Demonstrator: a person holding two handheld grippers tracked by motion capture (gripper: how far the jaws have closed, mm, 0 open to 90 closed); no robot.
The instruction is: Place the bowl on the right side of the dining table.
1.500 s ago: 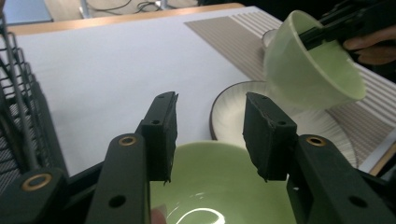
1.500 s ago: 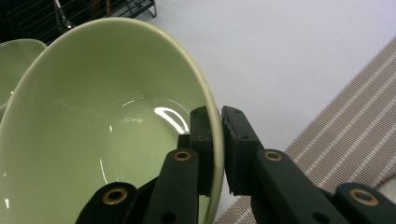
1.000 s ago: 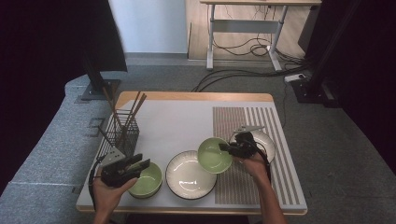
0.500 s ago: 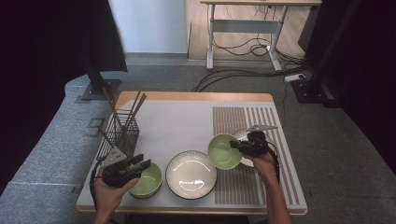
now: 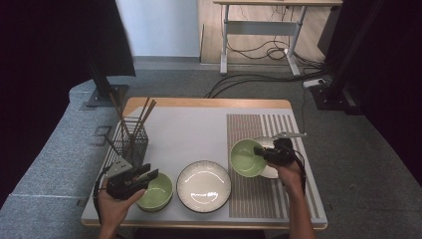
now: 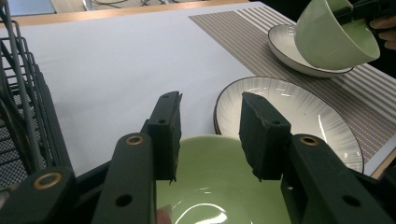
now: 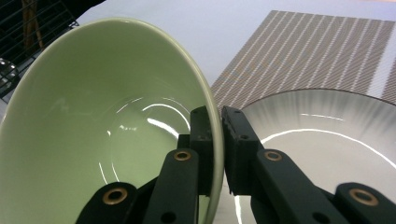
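Since a sec ago the right gripper [image 5: 263, 152] has carried its pale green glazed ceramic bowl [image 5: 245, 158] toward the table's right edge, off the striped mat's [image 5: 259, 194] inner part & over a white dark-rimmed shallow plate [image 5: 271, 172] lying there. Bowl is tilted, jaws clamped on its rim wall, one pad inside, one outside. Left gripper [image 6: 210, 135] hasn't shifted; it hovers over a second green glazed bowl [image 5: 155, 191] near the front left corner, jaws part open w/ nothing pressed between them, far rim just under the tips.

Risks, as I judge it: thin rim pinch on a slick glaze, so the tilted bowl could swing or slip out & chip the plate below. Setting it down still tilted could make it rock or skid on the plate's curve. Left jaws may close on air unless lowered astride the rim.

Around: big white ribbed plate [image 5: 203, 185] at front centre, betw. the two bowls & near the left one, so little room there. Black wire basket w/ brown chopsticks [image 5: 128, 139] by the left edge, near the left hand.
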